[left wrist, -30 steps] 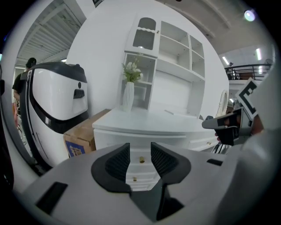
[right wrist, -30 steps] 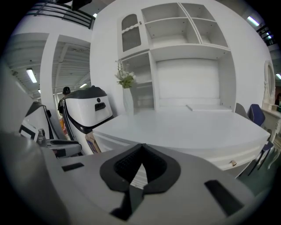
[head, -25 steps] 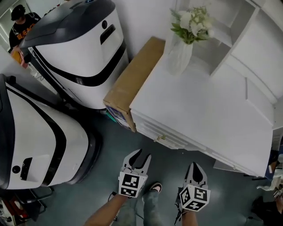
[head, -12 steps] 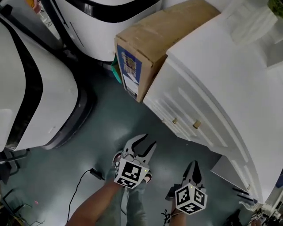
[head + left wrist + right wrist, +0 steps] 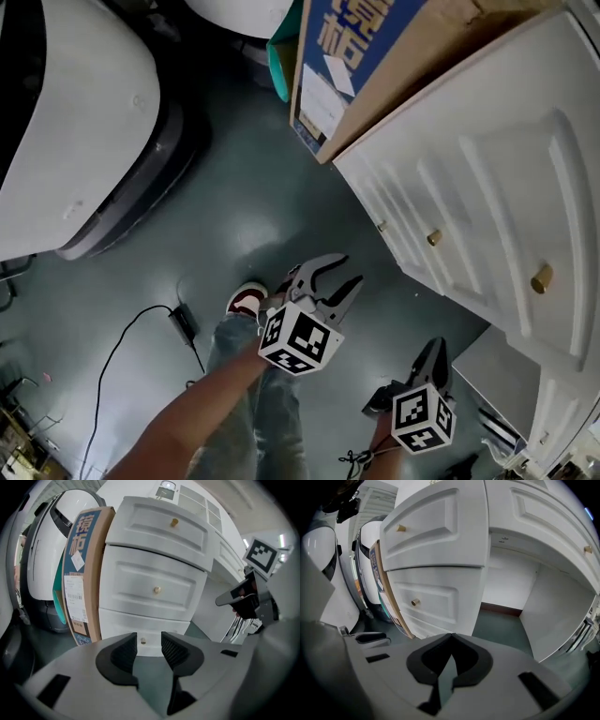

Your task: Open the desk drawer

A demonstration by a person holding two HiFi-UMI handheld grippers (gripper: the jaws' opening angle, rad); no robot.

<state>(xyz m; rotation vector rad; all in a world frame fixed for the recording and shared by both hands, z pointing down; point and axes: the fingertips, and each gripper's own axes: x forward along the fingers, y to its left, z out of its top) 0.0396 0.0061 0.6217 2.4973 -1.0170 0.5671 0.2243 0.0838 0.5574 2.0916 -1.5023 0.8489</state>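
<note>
The left gripper (image 5: 149, 645), jaws partly apart and empty, points at the desk (image 5: 154, 550). Its gap frames the brass knob (image 5: 143, 641) of the lowest drawer (image 5: 122, 623) at 12 o'clock, probably lining up a pinch. All three drawers are shut. The right gripper (image 5: 451, 641), closed on nothing, hangs at 4 o'clock of the left. A cardboard box (image 5: 84, 573) against the desk's side at 10 o'clock shows white Chinese characters on blue, and its shipping label is unreadable.

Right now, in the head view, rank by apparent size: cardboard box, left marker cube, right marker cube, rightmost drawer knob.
1. cardboard box
2. left marker cube
3. right marker cube, slightly smaller-looking; the left seems held nearer the camera, so that gap is unsure
4. rightmost drawer knob
</note>
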